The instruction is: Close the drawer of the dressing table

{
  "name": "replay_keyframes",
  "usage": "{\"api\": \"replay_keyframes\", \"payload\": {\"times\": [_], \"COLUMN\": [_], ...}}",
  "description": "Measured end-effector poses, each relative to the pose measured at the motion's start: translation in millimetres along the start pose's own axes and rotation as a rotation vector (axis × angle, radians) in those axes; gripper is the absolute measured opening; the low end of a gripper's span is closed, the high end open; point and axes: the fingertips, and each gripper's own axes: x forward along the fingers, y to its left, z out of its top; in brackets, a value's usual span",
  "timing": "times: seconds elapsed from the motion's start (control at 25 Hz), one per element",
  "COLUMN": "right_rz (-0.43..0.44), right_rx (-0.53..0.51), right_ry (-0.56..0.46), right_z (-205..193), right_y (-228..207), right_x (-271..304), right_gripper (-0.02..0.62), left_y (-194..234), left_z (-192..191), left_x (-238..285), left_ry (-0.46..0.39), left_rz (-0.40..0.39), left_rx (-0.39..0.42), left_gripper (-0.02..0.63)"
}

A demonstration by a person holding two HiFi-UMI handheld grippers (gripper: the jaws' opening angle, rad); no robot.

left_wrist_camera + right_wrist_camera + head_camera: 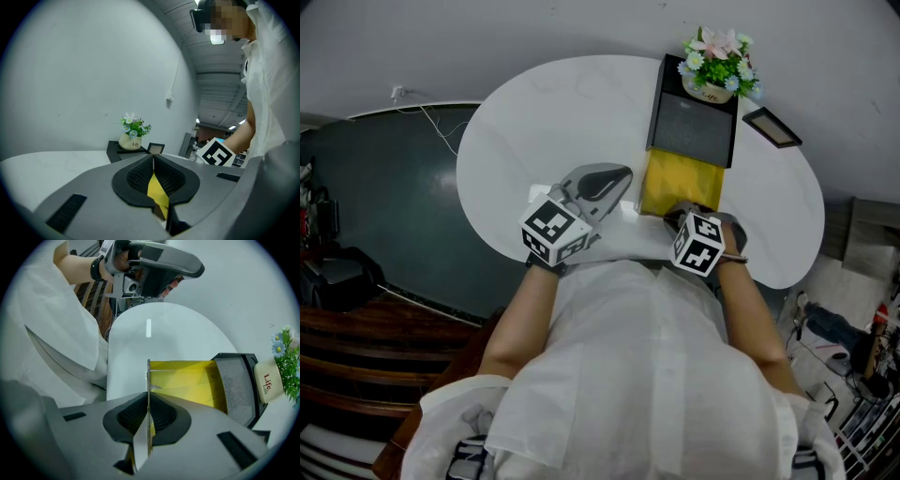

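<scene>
Nearest the person, the right tool [679,217] points steeply down at the near end of the yellow drawer [680,183]. Its jaws are pinched on the drawer's thin front panel [148,373], a grip that looks meant for pushing it home. Left of the drawer, the left tool [614,180] hovers over the white bench [516,141], jaws together and empty, seemingly parked clear. The drawer stands pulled out of its black case [694,131]. Beyond the drawer, on the case, sits a flowerpot [712,75].
</scene>
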Motion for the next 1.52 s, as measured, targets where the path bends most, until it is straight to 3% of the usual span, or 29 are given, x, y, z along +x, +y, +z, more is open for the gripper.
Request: {"api": "replay_keyframes", "payload": {"times": [1.52], "right_rz": [-0.039], "right_rx": [0.017], "right_ry": [0.019], "right_z": [-0.8], "right_y": [-38.5], "right_x": [2.1], "right_gripper": [0.021], "left_y": [16.7], "left_z": [-0.1], "left_x": [5.0], "left_ry": [0.015], "left_rz": [0.003], "left_rx": [-0.012], "left_gripper": [0.018]}}
